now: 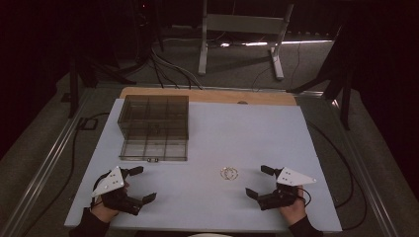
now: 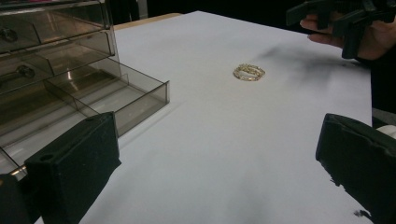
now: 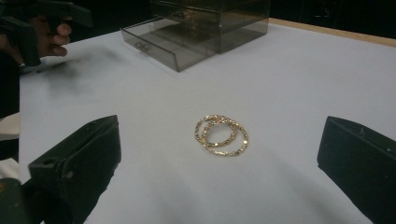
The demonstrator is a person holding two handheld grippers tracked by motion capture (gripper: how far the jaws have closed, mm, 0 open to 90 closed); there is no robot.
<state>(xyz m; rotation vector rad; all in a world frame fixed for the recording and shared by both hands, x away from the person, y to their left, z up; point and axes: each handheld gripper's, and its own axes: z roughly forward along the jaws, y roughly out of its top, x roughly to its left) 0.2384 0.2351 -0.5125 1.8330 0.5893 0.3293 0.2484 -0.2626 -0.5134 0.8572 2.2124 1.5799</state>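
Two interlocked gold chain-textured rings (image 3: 221, 135) are laid flat on the white bench (image 1: 217, 133), just ahead of the right hand-held gripper (image 1: 259, 181). That gripper's jaws are spread wide with nothing held. The left hand-held gripper (image 1: 140, 184) is likewise spread wide and empty. A smoked transparent plastic drawer cabinet (image 1: 154, 127), its lowest drawer (image 2: 116, 91) pulled out, is positioned well apart from the rings; the bench between them is unobstructed.

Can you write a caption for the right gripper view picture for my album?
Two gold rings lie on the white table between the open right claw, drawer box behind.
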